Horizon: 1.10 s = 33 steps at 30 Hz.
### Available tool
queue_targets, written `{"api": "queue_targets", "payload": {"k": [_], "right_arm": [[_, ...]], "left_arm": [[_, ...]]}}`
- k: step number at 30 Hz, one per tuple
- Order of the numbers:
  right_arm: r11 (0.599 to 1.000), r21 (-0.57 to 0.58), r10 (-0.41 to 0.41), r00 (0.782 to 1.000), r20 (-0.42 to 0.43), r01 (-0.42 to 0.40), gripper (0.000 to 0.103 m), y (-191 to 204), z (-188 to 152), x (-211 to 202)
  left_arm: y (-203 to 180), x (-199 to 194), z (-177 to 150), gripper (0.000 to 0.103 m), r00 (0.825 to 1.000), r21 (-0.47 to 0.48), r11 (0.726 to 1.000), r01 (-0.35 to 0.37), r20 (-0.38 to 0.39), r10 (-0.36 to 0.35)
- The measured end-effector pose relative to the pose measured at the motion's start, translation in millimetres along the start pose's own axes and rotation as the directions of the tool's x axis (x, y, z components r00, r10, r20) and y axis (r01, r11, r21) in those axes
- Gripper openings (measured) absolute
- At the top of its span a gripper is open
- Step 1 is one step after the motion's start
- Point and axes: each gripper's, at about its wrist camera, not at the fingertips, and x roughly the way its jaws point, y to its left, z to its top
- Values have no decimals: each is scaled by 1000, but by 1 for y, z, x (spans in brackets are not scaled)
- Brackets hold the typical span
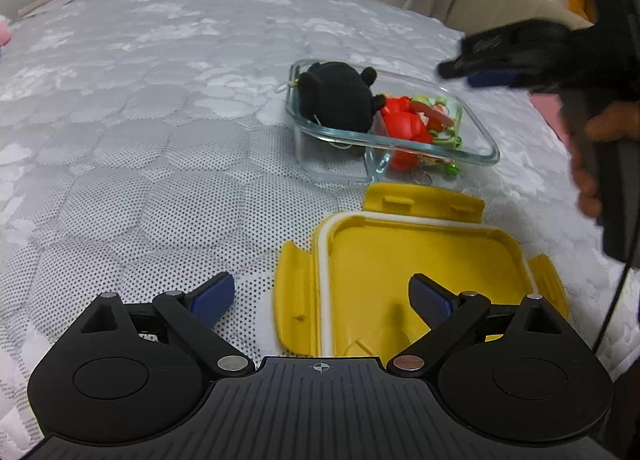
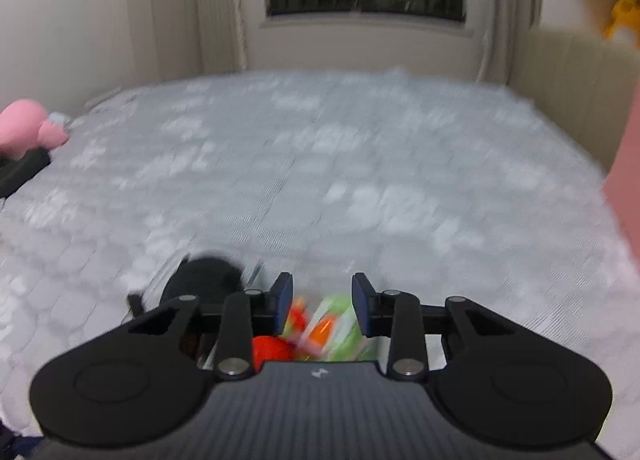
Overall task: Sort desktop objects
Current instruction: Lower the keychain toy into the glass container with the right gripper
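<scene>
From my left wrist camera I see the left claw (image 1: 322, 302) held low over the mattress (image 1: 168, 107), with its jaws spread wide and nothing between them; its right blue pad (image 1: 430, 300) stands in front of the yellow lid (image 1: 400, 260), which lies upside down on the mattress at the near right, with its white seal ring facing up and its latches folded out. Just beyond the lid stands the glass container (image 1: 480, 139), a clear rectangular box with a divider. In its left compartment sits a black plush toy (image 1: 340, 99), and in the right compartment there is a red toy (image 1: 404, 123) and some green and orange small things (image 1: 440, 119) that I cannot name. The right claw (image 1: 472, 73) hangs above the far right corner of the container, blurred, and a hand (image 1: 600, 147) grips its handle. In the right wrist view, which is also blurred, the right claw (image 2: 322, 302) has its jaws partly apart, and I see no object pressed between the pads; the black plush toy (image 2: 204, 280) shows to the left of them and the red toy (image 2: 272, 348) and the green pieces (image 2: 340, 324) show below and between them. A pink plush (image 2: 28, 127) lies at the far left edge of the mattress (image 2: 360, 179).
</scene>
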Motion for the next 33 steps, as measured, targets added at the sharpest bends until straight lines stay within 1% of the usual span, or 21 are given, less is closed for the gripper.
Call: {"api": "queue_targets", "payload": {"k": [2, 3, 5, 7, 9, 10, 13, 17, 19, 20, 21, 24, 26, 29, 31, 33], "right_arm": [[999, 4, 37, 998, -51, -36, 36, 2, -8, 11], [999, -7, 42, 997, -69, -43, 36, 3, -11, 14], [998, -42, 31, 995, -95, -35, 35, 7, -11, 11], [997, -73, 19, 989, -148, -30, 36, 11, -5, 6], [997, -75, 16, 991, -133, -26, 36, 13, 1, -3], [997, -72, 10, 994, -110, -18, 36, 15, 6, -7], [998, -58, 17, 996, -83, -22, 38, 20, 22, -8], [990, -35, 131, 986, -102, -135, 38, 39, 31, 3], [976, -26, 212, 973, -95, -216, 39, 53, 31, 4], [969, -37, 241, 966, -90, -245, 39, 61, 30, 4], [964, -65, 253, 964, -79, -258, 39, 70, 27, 3], [955, -186, 227, 973, -44, -231, 39, 102, 19, 3], [947, -250, 194, 979, -65, -204, 39, 121, 15, 11], [928, -344, 109, 987, -115, -143, 39, 141, 9, 26], [914, -392, 71, 992, -103, -106, 31, 145, 2, 32], [912, -393, 88, 993, -81, -113, 28, 141, -3, 29]], "left_arm": [[2, -1, -1, 97, 1000, -1, 1000, -9, 0, 9], [3, -1, -1, 97, 1000, -5, 1000, -12, 0, 12], [6, -1, 0, 97, 1000, -13, 1000, -15, 0, 15], [6, -1, 0, 97, 1000, -15, 1000, -13, 2, 13], [5, -1, 1, 97, 1000, -12, 1000, -7, 4, 7], [4, -1, 0, 97, 1000, -10, 1000, -4, 5, 4], [2, -1, -1, 97, 1000, 3, 1000, 3, 0, -3], [4, -4, -3, 98, 1000, 5, 1000, 0, 6, 0], [7, -4, -4, 98, 1000, 2, 1000, 0, 4, 0], [9, -4, -5, 98, 1000, 1, 1000, 0, 2, 0], [10, -4, -5, 98, 1000, -1, 1000, -1, 1, 1], [14, -4, -6, 98, 1000, -11, 1000, 2, 0, -2], [14, -5, -6, 98, 1000, -12, 1000, 4, 3, -4], [15, -7, -7, 98, 1000, -10, 1000, 5, 6, -5], [17, -8, -8, 98, 1000, -12, 1000, 2, 6, -2], [19, -8, -8, 98, 1000, -16, 1000, 3, 8, -3]]}}
